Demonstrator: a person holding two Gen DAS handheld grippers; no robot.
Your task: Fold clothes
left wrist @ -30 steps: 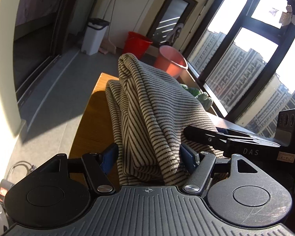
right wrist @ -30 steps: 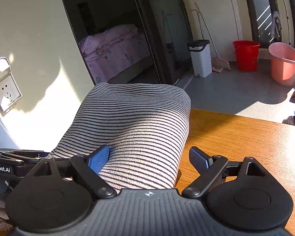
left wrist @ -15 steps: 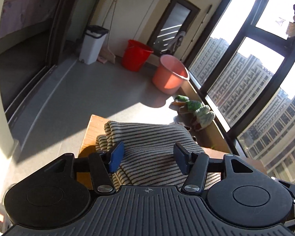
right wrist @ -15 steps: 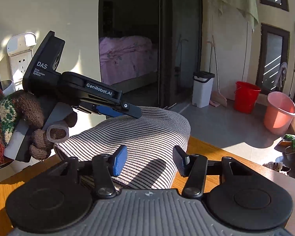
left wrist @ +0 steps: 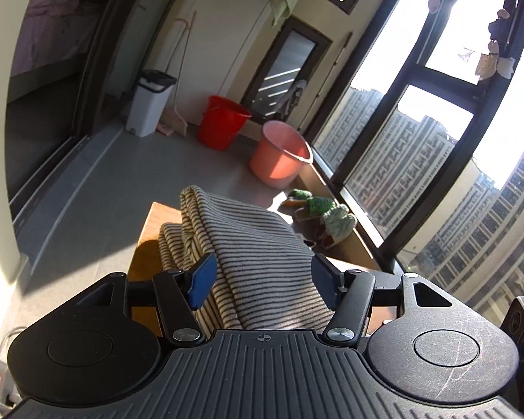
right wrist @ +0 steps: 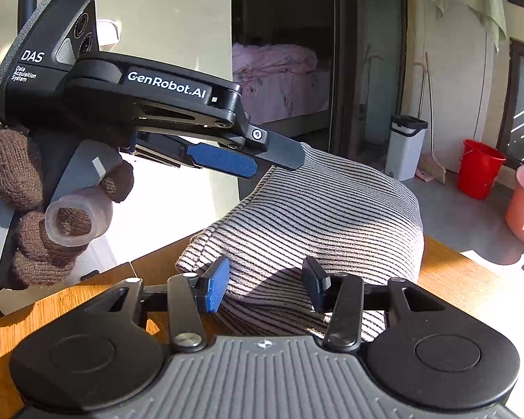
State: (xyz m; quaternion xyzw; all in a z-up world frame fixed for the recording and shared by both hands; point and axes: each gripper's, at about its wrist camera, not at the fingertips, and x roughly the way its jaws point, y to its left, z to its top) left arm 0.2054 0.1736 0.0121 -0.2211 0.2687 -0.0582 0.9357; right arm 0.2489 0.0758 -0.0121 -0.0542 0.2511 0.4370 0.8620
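Note:
A folded striped garment (left wrist: 255,262) lies in a bundle on the wooden table (left wrist: 146,251); it also shows in the right wrist view (right wrist: 318,223). My left gripper (left wrist: 262,279) is open, its blue pads (left wrist: 202,279) apart above the near end of the bundle, holding nothing. My right gripper (right wrist: 265,282) is open too, its pads on either side of the bundle's near edge without pinching it. In the right wrist view the left gripper (right wrist: 244,160) hovers above the garment's left side, held by a hand in a brown knitted glove (right wrist: 35,230).
A red bucket (left wrist: 223,125), a pink bucket (left wrist: 279,160) and a white bin (left wrist: 150,104) stand on the floor beyond the table. Knitted green items (left wrist: 325,209) lie by the large window. A bedroom doorway (right wrist: 283,80) is behind.
Both grippers have pulled up and back from the garment. The bundle, earlier raised high between the fingers, now rests lower on the table. The left gripper has come into the right wrist view.

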